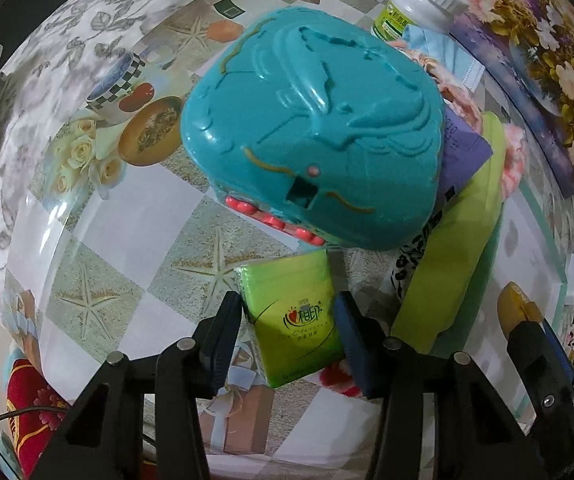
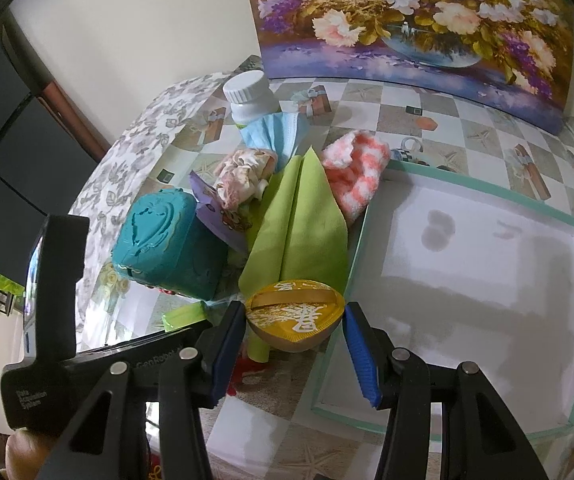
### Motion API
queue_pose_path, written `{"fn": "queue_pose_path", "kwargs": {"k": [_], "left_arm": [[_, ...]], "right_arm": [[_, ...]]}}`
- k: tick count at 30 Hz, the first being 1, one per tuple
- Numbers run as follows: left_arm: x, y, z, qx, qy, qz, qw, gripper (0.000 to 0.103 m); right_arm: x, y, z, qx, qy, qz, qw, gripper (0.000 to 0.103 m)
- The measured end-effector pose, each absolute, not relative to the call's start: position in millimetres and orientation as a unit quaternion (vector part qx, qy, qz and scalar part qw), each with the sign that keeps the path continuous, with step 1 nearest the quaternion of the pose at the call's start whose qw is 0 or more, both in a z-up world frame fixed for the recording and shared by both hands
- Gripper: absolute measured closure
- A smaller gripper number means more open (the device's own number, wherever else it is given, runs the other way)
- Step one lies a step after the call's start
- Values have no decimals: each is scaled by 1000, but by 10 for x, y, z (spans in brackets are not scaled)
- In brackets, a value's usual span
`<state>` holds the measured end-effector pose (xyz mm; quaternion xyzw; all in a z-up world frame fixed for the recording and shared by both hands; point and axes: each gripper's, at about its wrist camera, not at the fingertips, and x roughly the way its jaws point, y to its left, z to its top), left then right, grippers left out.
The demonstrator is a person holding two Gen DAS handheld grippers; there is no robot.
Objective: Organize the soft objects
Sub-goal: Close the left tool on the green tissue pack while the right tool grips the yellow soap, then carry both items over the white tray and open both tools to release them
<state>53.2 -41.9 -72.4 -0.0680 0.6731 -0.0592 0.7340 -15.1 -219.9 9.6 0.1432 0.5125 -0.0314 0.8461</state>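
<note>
My left tool (image 1: 289, 330) pinches a green tissue pack (image 1: 295, 316) above the checked counter (image 1: 127, 220); my right tool (image 2: 293, 330) pinches a yellow pouch (image 2: 293, 316) beside the white tray (image 2: 467, 280). A flower painting (image 2: 407, 20) backs the counter's far edge.

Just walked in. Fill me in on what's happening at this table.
A person is sorting soft things with two hand-held tongs. The left tongs have a green tissue pack between their pads, right below a teal plastic box. The right tongs grip a yellow pouch beside the white tray, which holds nothing yet. A green cloth, pink-and-white towel and blue face mask lie in the pile.
</note>
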Motion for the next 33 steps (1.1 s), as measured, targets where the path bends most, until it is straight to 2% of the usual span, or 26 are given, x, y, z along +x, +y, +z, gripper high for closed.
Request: {"fn": "queue_pose_path", "kwargs": {"k": [10,12,14,15,24,33], "left_arm": [[473,-672,-734,-26,675,-61,735,51],[462,-740,-732,-19,676,-62,734,56],[452,-780,-714,-21,677,-65,733,76],[448,-791,-709,-24,680,-66,730,78],[422,-653,-501,-100,677,-74,725,80],[334,-616,-68,-137,639,-94,751,81]], "right_arm": [[-146,-2193,90,141,514,-32,845,50],[-144,-2193,86,141,515,-32,845,50],[-142,-2199,84,143,515,-32,845,50],[-142,-2203,85,144,515,-32,844,50],[-145,-2242,91,151,514,-34,844,50],[-213,-2426,230,176,495,-51,849,50]]}}
